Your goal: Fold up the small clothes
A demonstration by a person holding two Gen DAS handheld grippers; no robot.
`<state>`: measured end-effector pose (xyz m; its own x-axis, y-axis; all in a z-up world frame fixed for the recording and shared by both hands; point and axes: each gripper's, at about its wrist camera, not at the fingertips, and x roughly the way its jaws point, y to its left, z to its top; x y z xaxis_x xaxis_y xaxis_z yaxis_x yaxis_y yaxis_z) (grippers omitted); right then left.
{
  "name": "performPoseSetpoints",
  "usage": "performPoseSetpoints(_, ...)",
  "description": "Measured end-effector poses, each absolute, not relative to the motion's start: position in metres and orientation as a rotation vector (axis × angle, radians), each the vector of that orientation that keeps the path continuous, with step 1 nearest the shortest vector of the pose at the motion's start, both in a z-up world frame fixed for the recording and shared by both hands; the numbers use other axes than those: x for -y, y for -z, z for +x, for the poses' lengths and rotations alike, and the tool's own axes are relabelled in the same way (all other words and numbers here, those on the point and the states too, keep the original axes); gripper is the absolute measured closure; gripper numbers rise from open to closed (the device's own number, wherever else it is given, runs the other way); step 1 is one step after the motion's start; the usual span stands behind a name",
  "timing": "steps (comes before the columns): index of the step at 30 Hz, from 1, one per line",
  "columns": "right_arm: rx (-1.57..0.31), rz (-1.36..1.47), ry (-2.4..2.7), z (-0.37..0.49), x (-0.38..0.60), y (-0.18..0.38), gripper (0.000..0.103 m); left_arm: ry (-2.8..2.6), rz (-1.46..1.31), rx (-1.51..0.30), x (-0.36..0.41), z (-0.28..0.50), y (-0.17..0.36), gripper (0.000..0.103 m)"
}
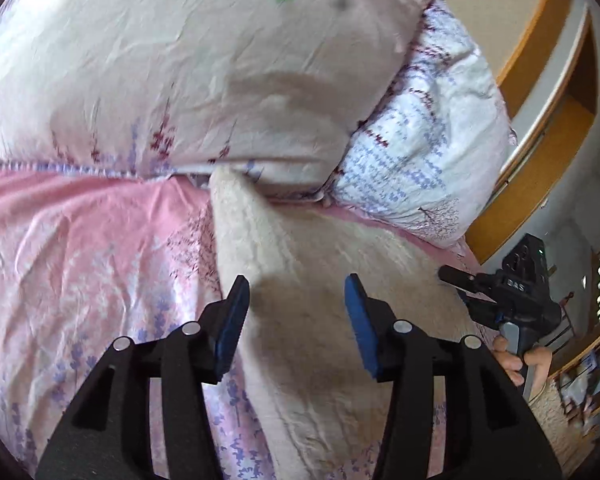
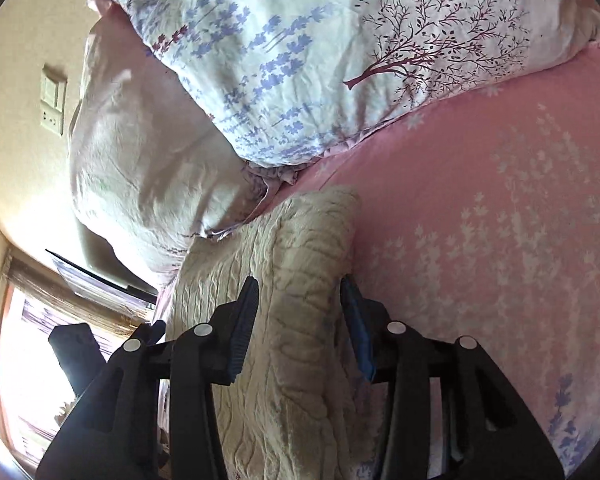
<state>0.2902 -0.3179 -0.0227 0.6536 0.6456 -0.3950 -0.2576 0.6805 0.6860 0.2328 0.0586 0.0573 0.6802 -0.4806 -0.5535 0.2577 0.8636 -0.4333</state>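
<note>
Pink floral bedsheet (image 1: 80, 248) carries two pillows (image 2: 320, 60) at its far edge; a cream fleece garment (image 1: 320, 264) lies on the sheet, its far end touching the pillows. Left gripper (image 1: 296, 312) spread wide above the garment, nothing between its pads. Right gripper (image 2: 300, 312) also spread, straddling the garment's raised fold without pinching it.

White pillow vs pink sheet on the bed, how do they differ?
The white pillow is puffy and stands above the bed; the pink sheet lies flat. The pillow carries blue-purple sprigs and a dark red tree; the sheet shows pale white sprigs, with purple ones at its edge. Both are wrinkled printed fabric with plant motifs.
</note>
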Motion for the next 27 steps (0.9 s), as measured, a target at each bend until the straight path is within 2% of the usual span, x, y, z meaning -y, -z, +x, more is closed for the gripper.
performPoseSetpoints(1,-0.686,0.628,-0.556,0.296,0.311,0.022,0.065,0.441,-0.309,-0.686,-0.053,0.228,-0.063,0.052)
performPoseSetpoints(3,-0.679,0.589,-0.552,0.298,0.302,0.021,0.084,0.494,-0.263,-0.677,-0.038,0.224,-0.069,0.048)
performPoseSetpoints(6,-0.617,0.530,-0.453,0.290,0.300,0.018,0.088,0.547,-0.209,-0.723,-0.015,0.229,-0.063,0.048)
performPoseSetpoints(7,-0.612,0.533,-0.423,0.288,0.304,0.020,0.095,0.555,-0.195,-0.744,-0.007,0.232,-0.059,0.048)
performPoseSetpoints(10,-0.645,0.561,-0.379,0.290,0.317,0.032,0.095,0.593,-0.173,-0.796,0.003,0.236,-0.044,0.049)
performPoseSetpoints(15,-0.679,0.530,-0.321,0.299,0.313,0.034,0.093,0.550,-0.125,-0.810,0.005,0.244,-0.030,0.065)
performPoseSetpoints(17,-0.697,0.473,-0.307,0.301,0.308,0.029,0.087,0.539,-0.124,-0.808,0.007,0.247,-0.030,0.066)
performPoseSetpoints(18,-0.690,0.443,-0.287,0.296,0.308,0.025,0.076,0.533,-0.132,-0.804,0.005,0.245,-0.032,0.065)
performPoseSetpoints(19,-0.669,0.420,-0.272,0.287,0.308,0.021,0.063,0.533,-0.138,-0.796,0.004,0.241,-0.035,0.061)
performPoseSetpoints(20,-0.632,0.401,-0.270,0.273,0.309,0.015,0.061,0.532,-0.141,-0.783,0.002,0.235,-0.039,0.053)
performPoseSetpoints(23,-0.538,0.359,-0.356,0.228,0.306,0.003,0.061,0.530,-0.117,-0.743,0.001,0.211,-0.048,0.039)
performPoseSetpoints(27,-0.491,0.304,-0.463,0.184,0.291,0.004,0.061,0.504,-0.050,-0.740,0.011,0.184,-0.045,0.031)
